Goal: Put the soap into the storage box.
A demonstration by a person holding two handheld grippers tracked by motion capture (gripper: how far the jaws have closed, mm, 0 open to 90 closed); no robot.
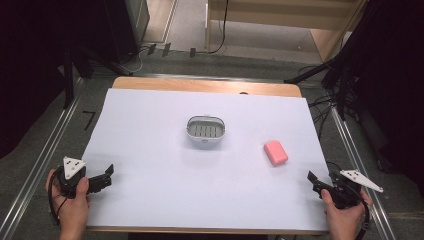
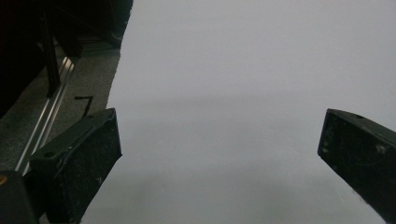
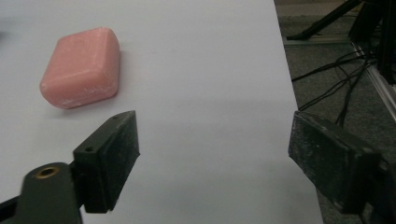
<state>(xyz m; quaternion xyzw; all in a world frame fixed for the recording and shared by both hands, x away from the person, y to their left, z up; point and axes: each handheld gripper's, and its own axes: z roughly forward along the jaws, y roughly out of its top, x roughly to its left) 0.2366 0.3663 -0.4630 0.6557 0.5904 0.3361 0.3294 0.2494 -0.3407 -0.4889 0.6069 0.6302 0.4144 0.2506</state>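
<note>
A pink bar of soap (image 1: pixel 276 152) lies on the white sheet, right of the middle; in the right gripper view the soap (image 3: pixel 81 66) sits ahead and to the left of the jaws. A grey soap dish (image 1: pixel 205 130) with a slotted insert stands near the centre. My left gripper (image 1: pixel 107 176) rests at the sheet's near left corner, held in a hand, and its jaws are open with nothing between them (image 2: pixel 219 149). My right gripper (image 1: pixel 314 181) is at the near right edge, also open and empty (image 3: pixel 215 154), well short of the soap.
The white sheet (image 1: pixel 150 150) covers a wooden table (image 1: pixel 200 84). Metal rails run along both sides, with cables (image 1: pixel 325 107) on the floor at the right. Dark stands and wooden furniture are beyond the far edge.
</note>
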